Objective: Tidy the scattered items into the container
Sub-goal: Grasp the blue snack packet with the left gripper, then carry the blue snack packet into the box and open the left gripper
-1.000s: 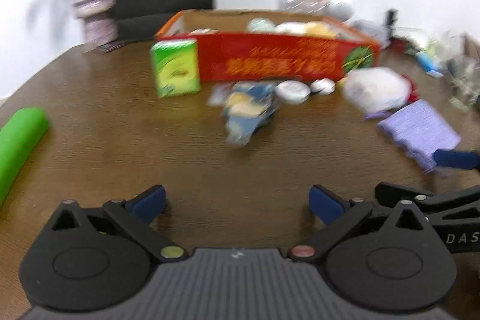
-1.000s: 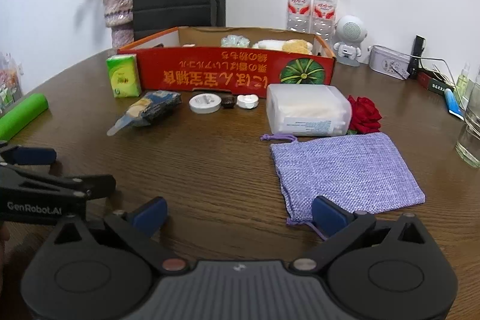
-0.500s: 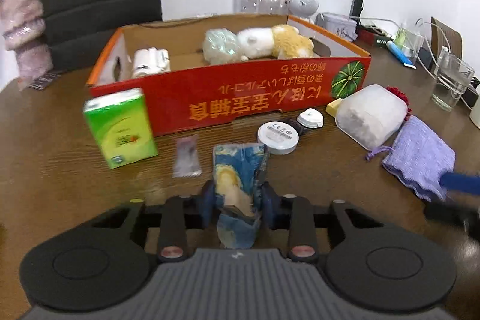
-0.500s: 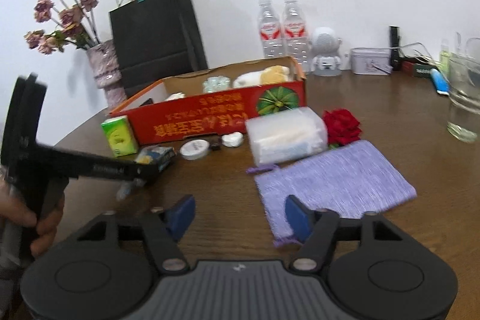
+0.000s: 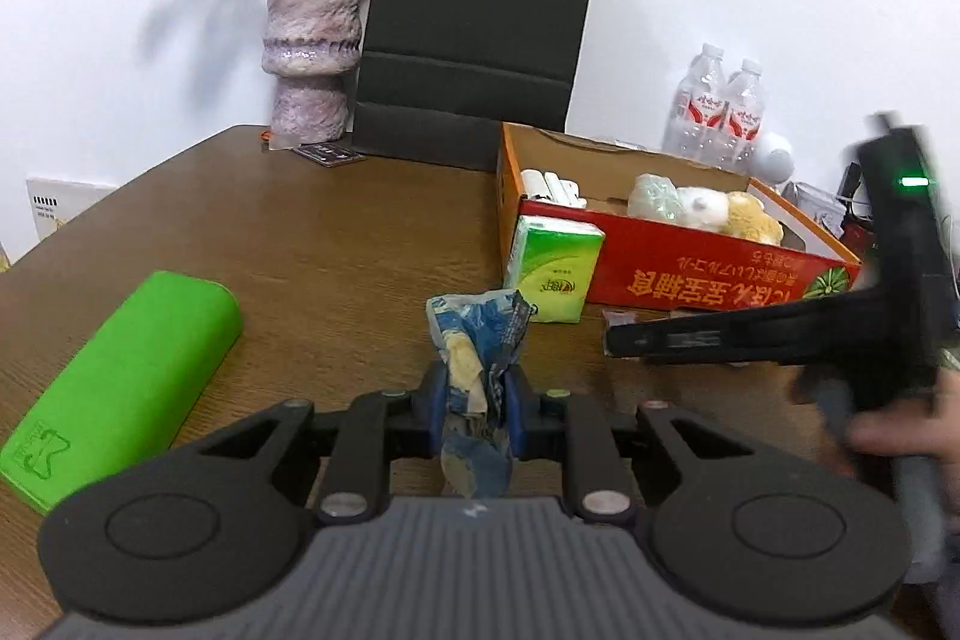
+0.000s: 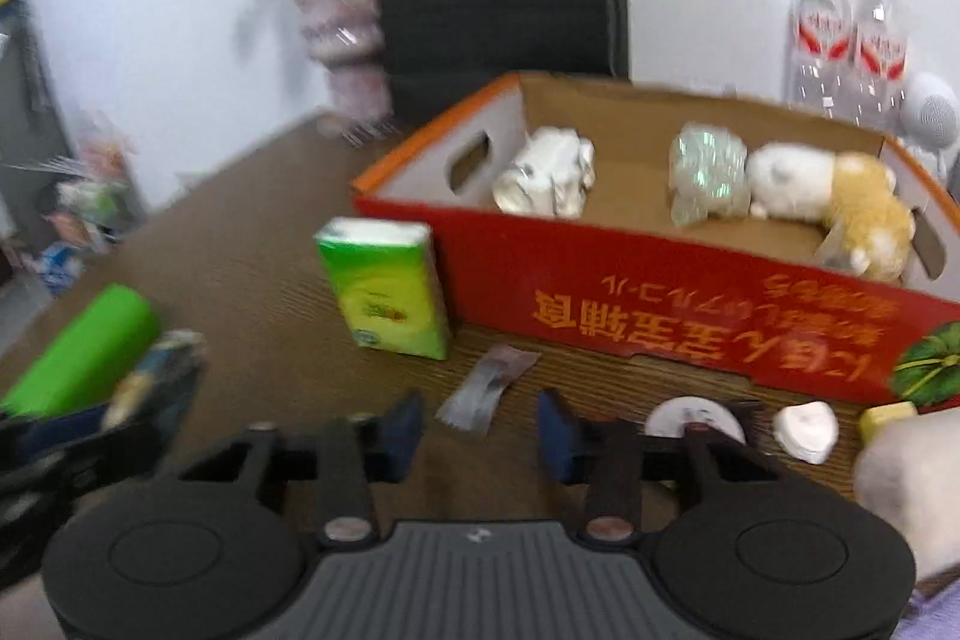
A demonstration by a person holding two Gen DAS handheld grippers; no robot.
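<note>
My left gripper (image 5: 477, 418) is shut on a crumpled blue and yellow snack packet (image 5: 474, 334), held a little above the table. The red cardboard box (image 5: 690, 274) stands to its right, with a plush toy (image 6: 840, 196) and wrapped items inside. My right gripper (image 6: 478, 430) hangs low in front of the box (image 6: 660, 316), its jaws closing. A small silvery sachet (image 6: 486, 388) lies flat between and just beyond the fingertips, and the pads are not on it. A green tissue pack (image 6: 390, 286) stands against the box's front left corner.
A green roll (image 5: 120, 376) lies at the left. A round white tin (image 6: 690, 415), a white cap (image 6: 804, 430) and a clear plastic tub (image 6: 906, 472) sit before the box. Vase (image 5: 312, 58), black bag (image 5: 474, 40) and bottles (image 5: 720, 106) stand behind.
The left gripper closed on the snack packet, lifted it and swung left. The right gripper left the purple pouch, moved left to the sachet by the box, and its jaws narrowed.
</note>
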